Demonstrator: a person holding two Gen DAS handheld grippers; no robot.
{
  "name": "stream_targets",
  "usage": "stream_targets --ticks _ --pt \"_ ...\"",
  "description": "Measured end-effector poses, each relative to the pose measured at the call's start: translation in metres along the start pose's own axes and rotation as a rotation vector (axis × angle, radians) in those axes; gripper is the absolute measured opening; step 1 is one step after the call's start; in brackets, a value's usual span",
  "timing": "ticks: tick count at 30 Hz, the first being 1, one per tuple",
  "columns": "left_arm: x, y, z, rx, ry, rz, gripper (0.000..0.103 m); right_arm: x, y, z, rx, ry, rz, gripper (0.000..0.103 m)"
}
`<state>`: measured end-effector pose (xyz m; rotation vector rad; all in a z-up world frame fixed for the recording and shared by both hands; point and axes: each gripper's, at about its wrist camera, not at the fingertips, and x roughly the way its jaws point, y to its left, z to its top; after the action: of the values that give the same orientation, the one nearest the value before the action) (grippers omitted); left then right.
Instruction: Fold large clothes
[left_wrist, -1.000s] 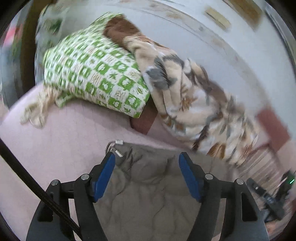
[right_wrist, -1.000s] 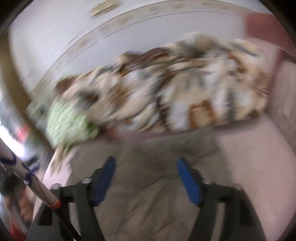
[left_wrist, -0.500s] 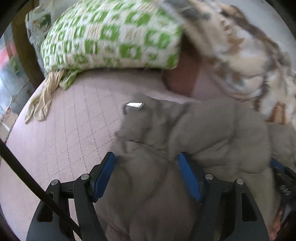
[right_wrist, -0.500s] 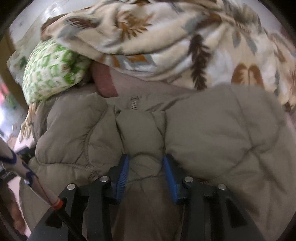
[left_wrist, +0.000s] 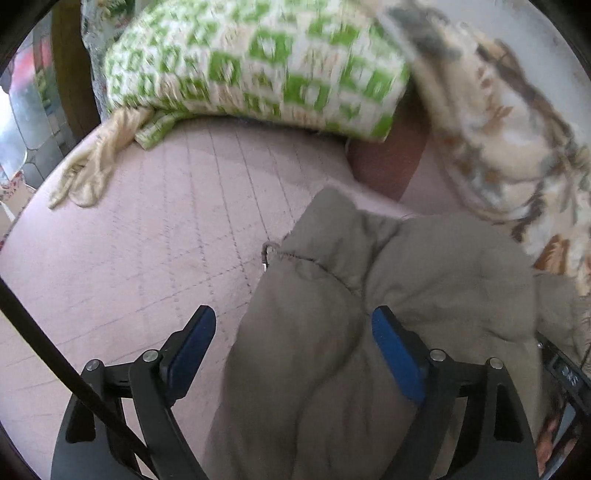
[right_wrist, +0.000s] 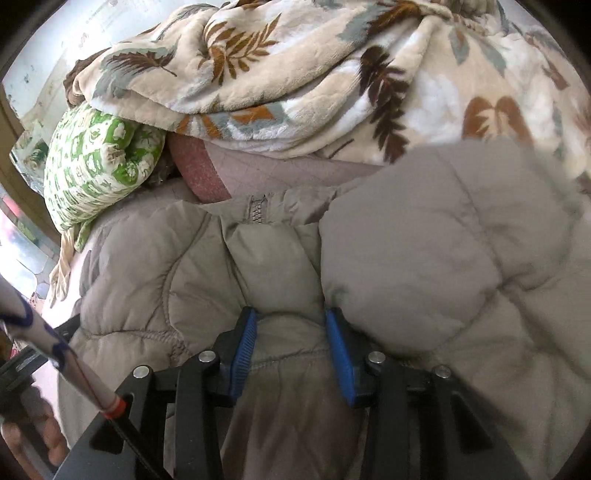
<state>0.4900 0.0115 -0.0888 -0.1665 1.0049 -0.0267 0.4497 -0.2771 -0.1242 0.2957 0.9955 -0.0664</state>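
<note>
Behind jacket (right_wrist: 406, 236): blanket (right_wrist: 295, 74), pillow (right_wrist: 96, 162).

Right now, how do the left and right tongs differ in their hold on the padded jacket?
The left tongs stand wide, having just opened further, with jacket fabric loose between them. The right tongs are narrower, pinching a jacket fold. The left tongs sit at the jacket's edge, the right tongs mid-jacket. Both have blue pads.

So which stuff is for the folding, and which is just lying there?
For the job:
jacket
left gripper
right gripper

Just lying about:
green pillow
leaf blanket
yellowish cloth
</note>
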Motion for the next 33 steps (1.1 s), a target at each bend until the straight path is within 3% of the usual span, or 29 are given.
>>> stream_targets --ticks 6,7,10,13,17,21,27,33 --pt "-0.068 -0.017 -0.004 0.089 -0.085 -0.031 0.086 -0.074 -0.016 -0.005 -0.005 -0.14 -0.051 0.047" --pt "-0.069 -0.024 -0.006 0.106 -0.081 -0.044 0.086 -0.081 -0.024 -0.005 -0.007 -0.155 -0.093 0.052" --pt "-0.063 -0.048 -0.016 0.151 -0.076 -0.066 0.086 -0.082 -0.049 -0.005 0.011 -0.162 -0.233 0.053" --pt "-0.042 -0.07 -0.026 0.191 -0.051 -0.09 0.086 -0.069 -0.08 -0.008 0.038 -0.132 -0.304 0.057" --pt "-0.002 -0.091 -0.039 0.236 -0.005 -0.025 0.088 -0.042 -0.108 -0.021 0.061 -0.098 -0.31 0.064" --pt "0.018 -0.094 -0.042 0.225 -0.033 0.01 0.093 -0.023 -0.127 -0.021 0.142 -0.097 -0.272 0.068" --pt "0.026 -0.098 -0.044 0.232 -0.081 0.032 0.097 -0.014 -0.138 -0.022 0.178 -0.118 -0.251 0.07" --pt "0.006 -0.086 -0.038 0.232 -0.062 0.016 0.096 -0.021 -0.122 -0.015 0.105 -0.106 -0.325 0.072"
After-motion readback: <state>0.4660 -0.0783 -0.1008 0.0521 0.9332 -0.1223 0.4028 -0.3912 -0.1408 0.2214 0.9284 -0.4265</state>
